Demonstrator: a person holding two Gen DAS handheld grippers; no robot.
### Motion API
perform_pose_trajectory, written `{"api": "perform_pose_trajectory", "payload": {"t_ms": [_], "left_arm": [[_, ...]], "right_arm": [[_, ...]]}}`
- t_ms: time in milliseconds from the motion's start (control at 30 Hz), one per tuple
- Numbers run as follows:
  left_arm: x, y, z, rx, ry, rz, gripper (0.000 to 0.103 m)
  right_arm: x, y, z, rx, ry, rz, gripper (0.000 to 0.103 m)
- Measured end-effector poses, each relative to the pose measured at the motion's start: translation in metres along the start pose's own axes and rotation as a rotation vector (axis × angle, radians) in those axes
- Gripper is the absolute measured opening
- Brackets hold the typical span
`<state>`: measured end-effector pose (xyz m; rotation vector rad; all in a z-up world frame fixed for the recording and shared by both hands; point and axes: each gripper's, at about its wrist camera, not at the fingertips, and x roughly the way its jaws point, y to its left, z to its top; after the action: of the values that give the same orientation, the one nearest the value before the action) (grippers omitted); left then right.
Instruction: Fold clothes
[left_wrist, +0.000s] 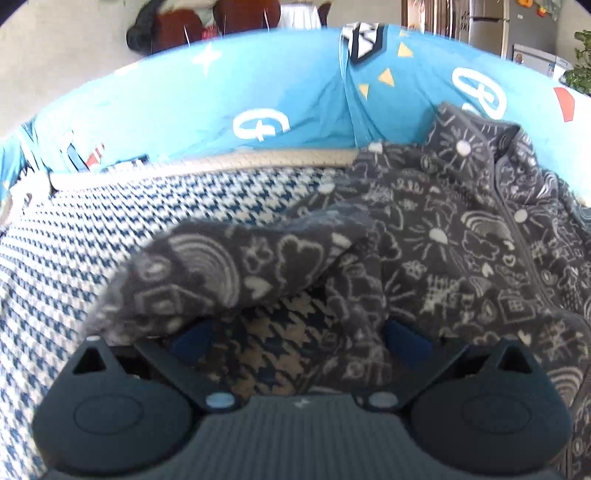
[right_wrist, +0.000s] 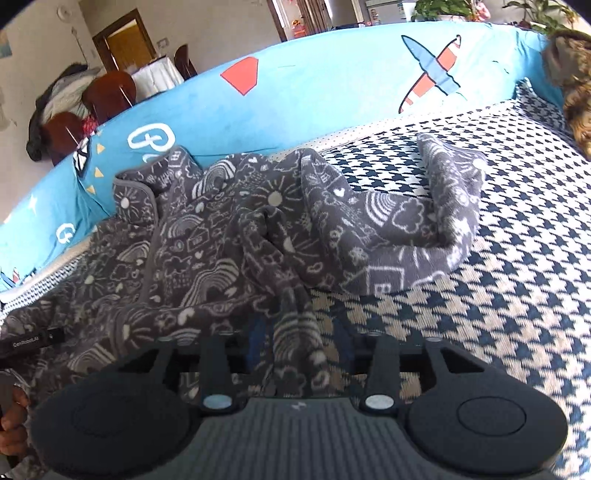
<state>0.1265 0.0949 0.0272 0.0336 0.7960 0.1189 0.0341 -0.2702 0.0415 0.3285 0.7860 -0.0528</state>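
— While the grey patterned garment (right_wrist: 221, 236) is lying rumpled across the houndstooth sofa cover (right_wrist: 498, 295), how far along would you say the folding is?

— Not far, judging by how it is sitting. It is bunching in ridges against the blue cushion (right_wrist: 295, 96), one sleeve (right_wrist: 450, 206) is trailing out to the side, and no flat, squared fold is showing anywhere. Smoothing and the folds proper are, I think, what is remaining.

— What are the grippers doing?

— The right gripper (right_wrist: 295, 332) is pinching a twisted strand of the cloth between its fingers and drawing it toward the camera. The left gripper (left_wrist: 299, 332) is standing with its blue pads (left_wrist: 406, 339) spread wide; a flap of the garment (left_wrist: 229, 273) is draping over its left finger, but nothing is sitting clamped between the two.

— Anything you are failing to make out?

— Plenty. The right fingertips are disappearing under the fabric, so I am judging the grip by the taut strand. The flap near the left lens is blurring. The garment's lower edge is running out of both views, and which part is collar or hem I cannot tell.
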Motion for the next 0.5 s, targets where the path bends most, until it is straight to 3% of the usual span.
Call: {"api": "perform_pose_trajectory", "payload": {"t_ms": [267, 500], "left_arm": [[-0.045, 0.01, -0.016, 0.002, -0.058, -0.081, 0.103], [-0.071, 0.022, -0.039, -0.018, -0.066, -0.125, 0.103]], "right_arm": [[-0.029, 0.001, -0.034, 0.046, -0.004, 0.033, 0.049], [-0.042, 0.011, -0.065, 0.011, -0.011, -0.045, 0.055]]}}
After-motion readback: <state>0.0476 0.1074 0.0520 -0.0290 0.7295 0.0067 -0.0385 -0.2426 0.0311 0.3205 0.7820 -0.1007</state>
